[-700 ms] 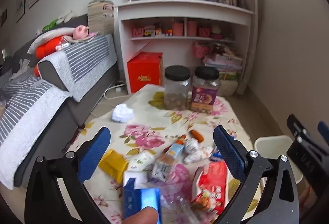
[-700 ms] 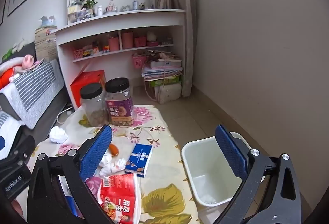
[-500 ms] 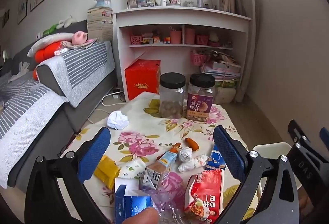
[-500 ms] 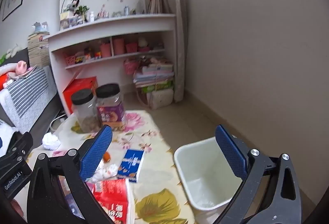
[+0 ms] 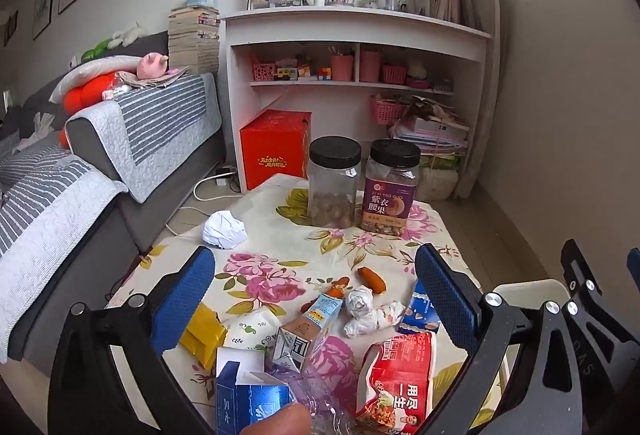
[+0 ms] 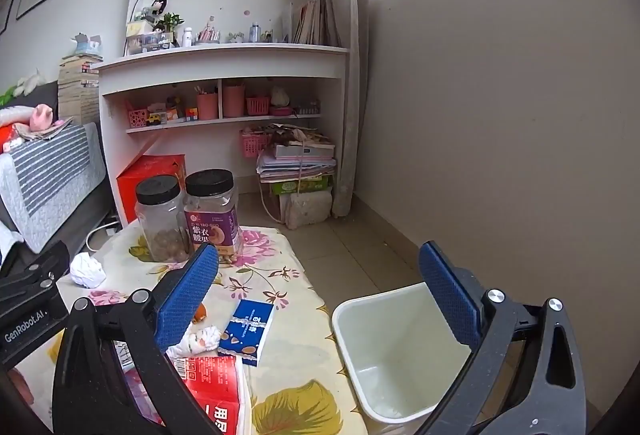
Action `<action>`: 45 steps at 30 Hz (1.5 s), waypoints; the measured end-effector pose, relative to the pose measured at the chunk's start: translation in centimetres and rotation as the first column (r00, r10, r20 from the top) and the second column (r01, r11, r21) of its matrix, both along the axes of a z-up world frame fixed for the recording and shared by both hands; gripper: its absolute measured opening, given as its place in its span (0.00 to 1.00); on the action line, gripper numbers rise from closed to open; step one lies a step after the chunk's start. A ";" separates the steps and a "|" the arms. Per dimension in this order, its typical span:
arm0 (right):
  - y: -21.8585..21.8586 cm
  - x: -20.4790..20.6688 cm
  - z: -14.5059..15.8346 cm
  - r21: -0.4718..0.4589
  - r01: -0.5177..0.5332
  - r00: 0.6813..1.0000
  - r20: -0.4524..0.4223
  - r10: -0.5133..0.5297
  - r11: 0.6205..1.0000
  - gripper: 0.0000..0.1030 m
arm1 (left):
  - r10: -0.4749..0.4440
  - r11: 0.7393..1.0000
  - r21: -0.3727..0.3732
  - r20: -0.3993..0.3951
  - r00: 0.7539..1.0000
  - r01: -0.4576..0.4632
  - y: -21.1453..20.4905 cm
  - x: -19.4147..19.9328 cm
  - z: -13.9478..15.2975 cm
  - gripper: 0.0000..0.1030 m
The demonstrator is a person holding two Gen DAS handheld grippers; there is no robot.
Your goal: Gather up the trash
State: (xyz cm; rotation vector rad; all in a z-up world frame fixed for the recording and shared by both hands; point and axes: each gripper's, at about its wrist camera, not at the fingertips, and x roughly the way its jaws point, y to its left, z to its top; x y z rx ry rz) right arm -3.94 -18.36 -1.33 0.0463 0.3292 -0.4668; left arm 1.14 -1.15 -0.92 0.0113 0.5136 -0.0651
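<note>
both views have pulled back and risen over the last moments, so more of the table (image 5: pixel 280 263) shows and no pickup has begun. the left tool (image 5: pixel 314 291) and right tool (image 6: pixel 320 275) gape wide, holding nothing. the trash, crumpled tissues (image 5: pixel 368 311), a red packet (image 5: pixel 400 379) and a small carton (image 5: pixel 306 335), clusters at the near edge, with the white bin (image 6: pixel 384 355) on the floor just beside the table's right edge.

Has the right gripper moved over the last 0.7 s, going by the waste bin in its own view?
Yes. The right gripper has lifted or tilted upward: the white bin and the purple-label jar sit lower in its view than before, with more bookshelf showing.
</note>
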 end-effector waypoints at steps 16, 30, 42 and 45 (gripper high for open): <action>-1.0 0.2 -1.2 0.056 -0.011 1.000 0.007 0.011 0.998 0.93 | -0.006 1.000 0.002 -0.012 1.000 0.006 -0.1 -0.1 -0.5 0.94; -0.9 0.2 -1.4 0.053 -0.018 1.000 0.007 0.017 0.998 0.93 | -0.003 1.000 -0.001 -0.030 1.000 0.003 -0.2 0.4 -0.8 0.94; -0.7 0.3 -1.5 0.059 -0.023 1.000 0.001 0.023 0.998 0.93 | -0.004 1.000 0.004 -0.049 0.999 0.004 -0.3 0.6 -1.4 0.94; -0.8 0.3 -1.5 0.058 -0.023 1.000 0.000 0.023 0.998 0.93 | -0.004 1.000 0.005 -0.050 0.999 0.004 -0.3 0.6 -1.4 0.94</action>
